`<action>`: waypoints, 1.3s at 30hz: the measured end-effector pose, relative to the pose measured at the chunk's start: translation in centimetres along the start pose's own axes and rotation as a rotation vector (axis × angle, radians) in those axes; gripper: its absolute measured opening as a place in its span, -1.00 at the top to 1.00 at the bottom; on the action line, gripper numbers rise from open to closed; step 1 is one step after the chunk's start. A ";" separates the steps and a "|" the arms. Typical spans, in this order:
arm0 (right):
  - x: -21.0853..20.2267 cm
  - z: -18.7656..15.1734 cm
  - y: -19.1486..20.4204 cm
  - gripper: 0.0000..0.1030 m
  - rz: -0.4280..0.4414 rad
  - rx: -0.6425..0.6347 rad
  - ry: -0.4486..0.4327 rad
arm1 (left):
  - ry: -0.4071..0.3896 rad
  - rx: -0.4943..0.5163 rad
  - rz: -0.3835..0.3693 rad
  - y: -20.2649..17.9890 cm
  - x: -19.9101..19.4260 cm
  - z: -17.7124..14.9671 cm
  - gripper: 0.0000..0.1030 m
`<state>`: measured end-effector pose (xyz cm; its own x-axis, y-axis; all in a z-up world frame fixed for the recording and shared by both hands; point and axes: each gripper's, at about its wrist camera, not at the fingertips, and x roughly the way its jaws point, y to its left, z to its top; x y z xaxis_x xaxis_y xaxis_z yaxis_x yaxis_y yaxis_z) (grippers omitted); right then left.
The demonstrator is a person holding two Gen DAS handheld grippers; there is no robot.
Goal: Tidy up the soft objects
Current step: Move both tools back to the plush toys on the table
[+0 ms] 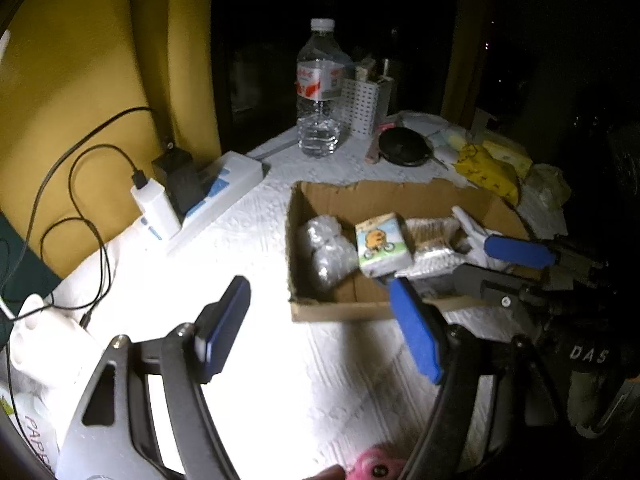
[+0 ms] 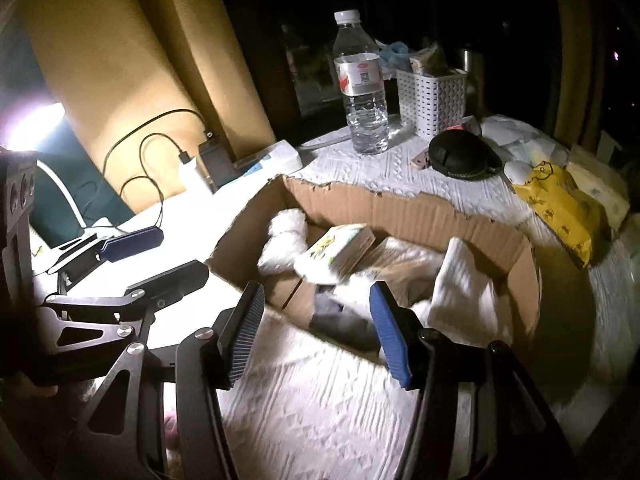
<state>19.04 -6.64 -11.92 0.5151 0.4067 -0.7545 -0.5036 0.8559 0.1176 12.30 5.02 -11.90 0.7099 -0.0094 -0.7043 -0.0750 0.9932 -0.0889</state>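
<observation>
Table (image 1: 256, 248): one, covered in white textured cloth, brightly lit at the near left.

Cardboard box (image 2: 400, 210): one, open-topped with torn rim, on the table at centre-right. It holds the soft objects: one small tissue pack with a cartoon print (image 1: 383, 245), lying in the middle of the box; one white folded cloth (image 2: 460, 284) at the right end; one pale bundle (image 1: 326, 252) at the left end, looking wrapped in the left wrist view and fluffy white in the right wrist view. More soft items under the pack, count cannot be told.

Water bottle (image 2: 362, 84): one, clear, upright, white cap, far side of the table. White perforated basket (image 2: 434, 94): one, just right of the bottle. Power strip (image 1: 218, 196): one, white, at the left, with two plugs and black cables. Yellow bag (image 2: 558, 204): one, right of the box. Black round pouch (image 2: 464, 152): one, between basket and yellow bag.

Left tongs (image 1: 324, 320): blue pads wide apart, nothing between them, over bare cloth near the box's near-left corner.

Right tongs (image 2: 320, 334): pads apart, gripping nothing, at the box's near edge.
</observation>
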 end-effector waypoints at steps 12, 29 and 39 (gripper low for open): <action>-3.0 -2.9 0.2 -0.13 -0.007 0.018 -0.013 | -0.008 -0.006 -0.012 -1.2 -2.7 -2.2 -0.43; -5.1 -6.2 0.7 -0.13 0.003 0.033 -0.013 | 0.023 -0.007 -0.012 -2.2 -4.7 -5.8 -0.43; -5.3 -8.7 2.3 -0.13 0.014 0.014 0.016 | 0.060 0.001 -0.013 -2.6 -5.4 -8.6 -0.43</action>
<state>9.16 -9.63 -13.30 0.4972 0.4134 -0.7628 -0.5005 0.8548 0.1371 2.70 1.45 -13.91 0.6672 -0.0294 -0.7443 -0.0655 0.9930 -0.0980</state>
